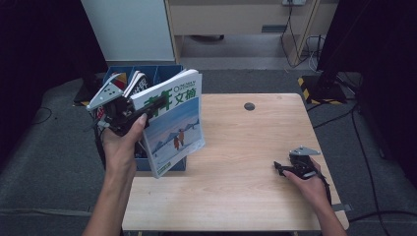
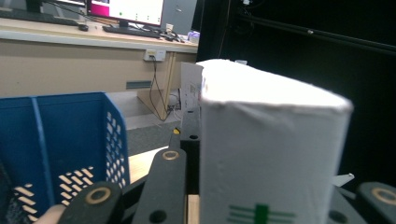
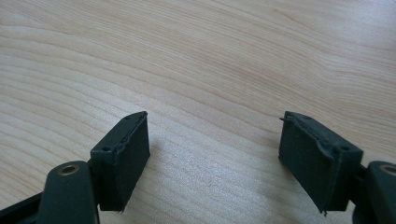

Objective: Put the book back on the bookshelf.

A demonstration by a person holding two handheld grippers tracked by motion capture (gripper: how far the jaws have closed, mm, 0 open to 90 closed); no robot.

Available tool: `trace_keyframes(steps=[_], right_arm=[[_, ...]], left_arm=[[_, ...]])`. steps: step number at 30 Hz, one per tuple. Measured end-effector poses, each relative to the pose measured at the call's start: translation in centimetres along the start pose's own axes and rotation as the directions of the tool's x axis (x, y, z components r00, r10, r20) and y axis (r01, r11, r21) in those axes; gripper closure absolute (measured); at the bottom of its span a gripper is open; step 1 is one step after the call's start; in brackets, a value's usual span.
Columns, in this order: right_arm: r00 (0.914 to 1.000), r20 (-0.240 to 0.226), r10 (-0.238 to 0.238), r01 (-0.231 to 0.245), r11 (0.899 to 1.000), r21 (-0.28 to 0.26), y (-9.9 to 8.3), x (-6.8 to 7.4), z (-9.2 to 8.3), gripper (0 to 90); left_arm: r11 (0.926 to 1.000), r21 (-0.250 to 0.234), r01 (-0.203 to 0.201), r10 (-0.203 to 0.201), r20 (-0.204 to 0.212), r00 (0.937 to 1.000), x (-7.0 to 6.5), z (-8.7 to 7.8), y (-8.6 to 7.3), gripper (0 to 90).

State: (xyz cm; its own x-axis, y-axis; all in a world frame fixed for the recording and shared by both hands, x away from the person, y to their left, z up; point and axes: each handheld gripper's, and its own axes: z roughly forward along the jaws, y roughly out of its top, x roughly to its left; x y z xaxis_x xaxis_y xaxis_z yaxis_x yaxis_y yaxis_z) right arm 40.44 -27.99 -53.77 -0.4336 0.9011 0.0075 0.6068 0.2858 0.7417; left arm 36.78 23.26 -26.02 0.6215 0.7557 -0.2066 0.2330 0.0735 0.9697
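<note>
Overhead, left tool (image 1: 129,114) clamps the magazine (image 1: 173,123) upright, forearm raised.

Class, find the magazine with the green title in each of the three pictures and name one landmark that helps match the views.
High view: the magazine stands left of centre, clamped in the left gripper over the blue file box.
Left gripper view: its white page edge fills the right half, between the jaws.
Right gripper view: not in it.
Shared landmark: the wooden table, in all three.
</note>
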Motion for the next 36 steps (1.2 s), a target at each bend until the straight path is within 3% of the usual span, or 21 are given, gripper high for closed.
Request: trace_keyframes(steps=[24, 36], right_arm=[[1.0000, 0.001, 0.002, -0.002, 1.000, 0.000, 0.0, 0.0, 0.0, 24.0], [1.0000, 0.001, 0.003, -0.003, 1.000, 0.001, 0.0, 0.0, 0.0, 24.0]], left_arm=[[0.9990, -0.026, 0.037, -0.039, -0.099, 0.9943, 2.7, -2.7, -0.5, 73.3], [0.9977, -0.038, 0.056, -0.062, -0.162, 0.9848, 4.1, -3.1, -0.6, 73.3]])
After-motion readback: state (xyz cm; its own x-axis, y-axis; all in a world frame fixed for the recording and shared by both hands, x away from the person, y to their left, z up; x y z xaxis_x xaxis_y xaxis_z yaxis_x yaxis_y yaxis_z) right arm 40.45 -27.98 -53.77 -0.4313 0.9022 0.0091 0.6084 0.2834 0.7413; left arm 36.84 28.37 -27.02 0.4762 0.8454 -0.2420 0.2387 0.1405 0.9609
